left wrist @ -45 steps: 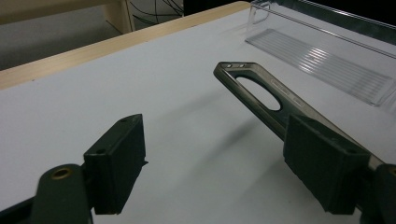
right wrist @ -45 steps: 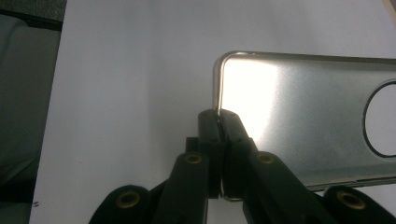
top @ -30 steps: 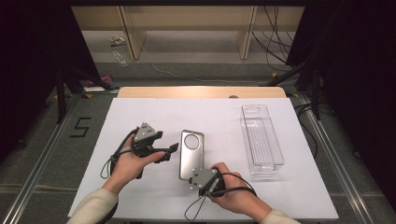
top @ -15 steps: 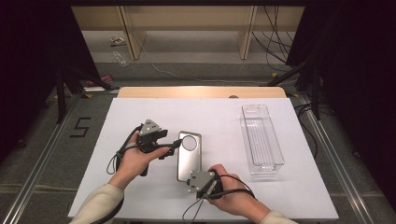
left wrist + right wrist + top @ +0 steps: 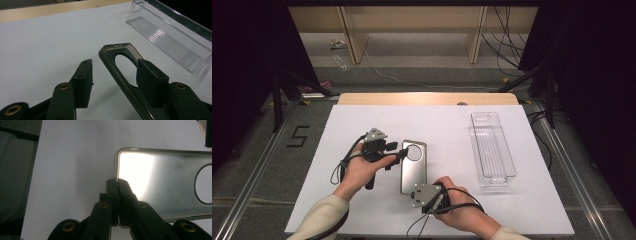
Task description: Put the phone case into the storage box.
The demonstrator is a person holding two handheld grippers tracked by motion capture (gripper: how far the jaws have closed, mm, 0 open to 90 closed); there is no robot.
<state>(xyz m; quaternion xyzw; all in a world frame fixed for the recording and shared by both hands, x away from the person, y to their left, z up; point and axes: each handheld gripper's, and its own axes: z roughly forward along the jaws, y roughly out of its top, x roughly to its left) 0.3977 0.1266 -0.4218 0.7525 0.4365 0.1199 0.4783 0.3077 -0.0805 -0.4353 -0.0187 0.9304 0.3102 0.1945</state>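
Phone case (image 5: 413, 166) lies flat on the white table (image 5: 447, 130). Right gripper (image 5: 117, 185) pinches its near end tight. Left gripper (image 5: 113, 75), wide open, straddles the far edge (by the round hole). Next, I think, it must squeeze shut before lifting.

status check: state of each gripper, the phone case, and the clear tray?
left gripper: open, jaws astride the case's edge beside the round cutout, not closed on it
right gripper: shut on the case's near end rim
phone case: on the white table, cutout end away from the person, pinched at its near end
clear tray: upright, empty, standing apart to the right of the case
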